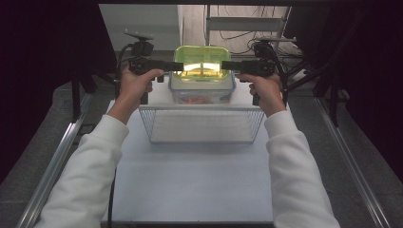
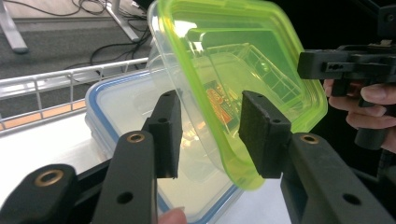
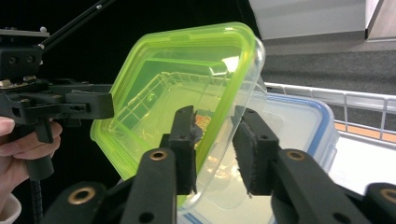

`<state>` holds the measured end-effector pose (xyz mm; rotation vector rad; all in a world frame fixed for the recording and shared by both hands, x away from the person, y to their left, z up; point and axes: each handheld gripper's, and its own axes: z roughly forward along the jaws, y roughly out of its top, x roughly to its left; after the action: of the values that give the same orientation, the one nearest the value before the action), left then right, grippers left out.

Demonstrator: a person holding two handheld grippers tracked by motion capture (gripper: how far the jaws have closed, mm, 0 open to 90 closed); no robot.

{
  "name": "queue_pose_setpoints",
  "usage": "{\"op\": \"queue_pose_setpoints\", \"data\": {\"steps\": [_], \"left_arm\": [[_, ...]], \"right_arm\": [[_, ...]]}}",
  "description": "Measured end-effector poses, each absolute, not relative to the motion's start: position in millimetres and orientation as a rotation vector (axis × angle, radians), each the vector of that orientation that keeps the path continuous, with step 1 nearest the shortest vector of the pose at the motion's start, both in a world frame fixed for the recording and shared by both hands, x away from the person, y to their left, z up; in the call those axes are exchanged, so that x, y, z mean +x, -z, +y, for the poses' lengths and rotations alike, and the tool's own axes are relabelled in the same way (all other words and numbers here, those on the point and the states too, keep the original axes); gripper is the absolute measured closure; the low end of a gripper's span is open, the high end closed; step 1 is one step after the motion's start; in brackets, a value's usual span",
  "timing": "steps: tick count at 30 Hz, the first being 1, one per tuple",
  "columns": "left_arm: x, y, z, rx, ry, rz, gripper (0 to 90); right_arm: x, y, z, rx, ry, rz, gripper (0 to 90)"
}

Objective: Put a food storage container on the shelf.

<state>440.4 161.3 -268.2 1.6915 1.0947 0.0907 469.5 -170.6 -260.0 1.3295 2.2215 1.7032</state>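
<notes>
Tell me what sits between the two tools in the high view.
The green-lidded box spans the gap between the left tool and the right tool. It rests on a blue-rimmed box; the high view shows this.

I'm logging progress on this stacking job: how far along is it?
Done: the green-lidded box sits on the blue-lidded box, behind the wire basket. In hand: the left tongs and right tongs stand open around its rim, pads clear. Left: drawing both tongs back, probably.
</notes>
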Motion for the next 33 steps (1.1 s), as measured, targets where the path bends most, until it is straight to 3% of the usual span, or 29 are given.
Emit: {"op": "queue_pose_setpoints", "data": {"steps": [4, 7, 12, 18, 26, 33], "left_arm": [[442, 271, 159, 1.7, -0.079, 1.101, 51.4], [441, 272, 160, 1.695, -0.07, 1.091, 50.7], [439, 271, 157, 1.693, -0.063, 1.056, 31.1], [436, 269, 157, 1.696, -0.047, 1.037, 17.7], [424, 264, 164, 1.697, -0.087, 1.005, 11.6], [408, 271, 178, 1.729, -0.074, 1.006, 14.6]], "right_arm": [[473, 264, -171, 1.363, -1.696, 2.211, 59.4], [474, 266, -170, 1.37, -1.713, 2.208, 57.4], [476, 266, -170, 1.396, -1.719, 2.17, 49.6], [474, 263, -173, 1.408, -1.751, 2.137, 42.1], [467, 259, -183, 1.402, -1.758, 2.104, 39.1], [454, 259, -194, 1.357, -1.706, 2.188, 38.0]]}}
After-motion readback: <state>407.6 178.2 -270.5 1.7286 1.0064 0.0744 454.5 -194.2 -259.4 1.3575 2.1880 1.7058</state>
